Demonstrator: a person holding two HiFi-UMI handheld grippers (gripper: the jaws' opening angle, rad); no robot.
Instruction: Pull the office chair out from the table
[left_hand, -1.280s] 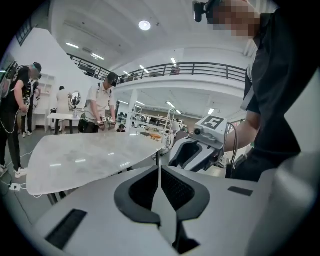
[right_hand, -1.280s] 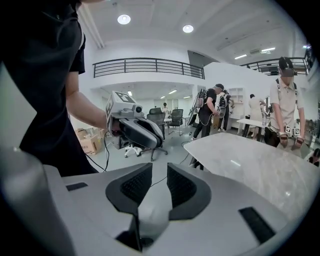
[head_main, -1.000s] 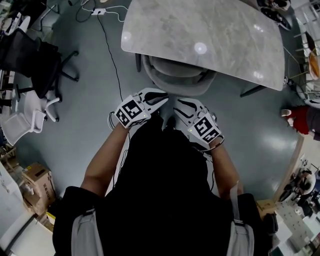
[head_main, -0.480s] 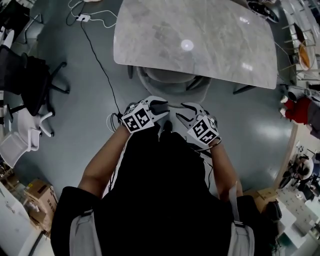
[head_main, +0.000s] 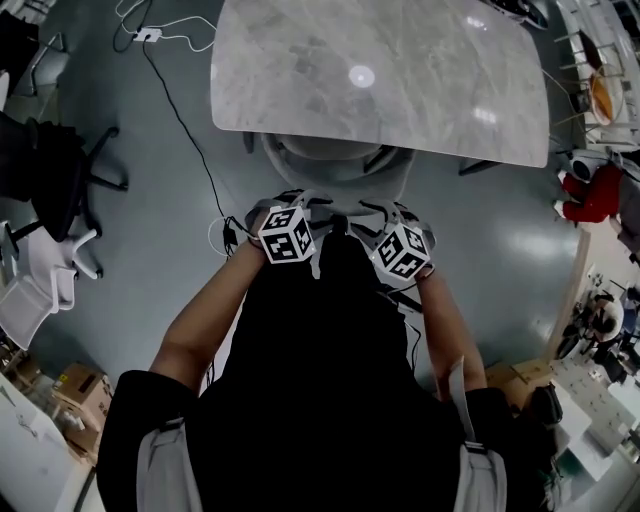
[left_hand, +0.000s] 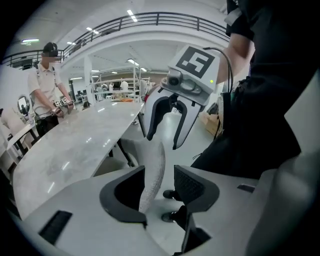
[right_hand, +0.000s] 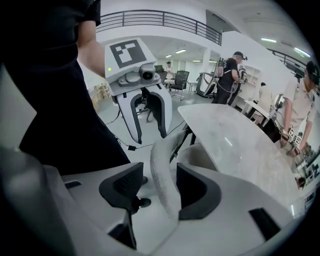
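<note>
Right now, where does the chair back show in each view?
Head view: chair back, upper centre, at the table's near edge.
Left gripper view: chair back edge-on, centre, slightly low.
Right gripper view: chair back edge-on, centre, slightly low.
Shared landmark: the marble table, left in the left gripper view, right in the right gripper view.

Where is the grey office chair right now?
In the head view's upper middle, the office chair sits tucked under the marble table's near edge, directly ahead of the person.
</note>
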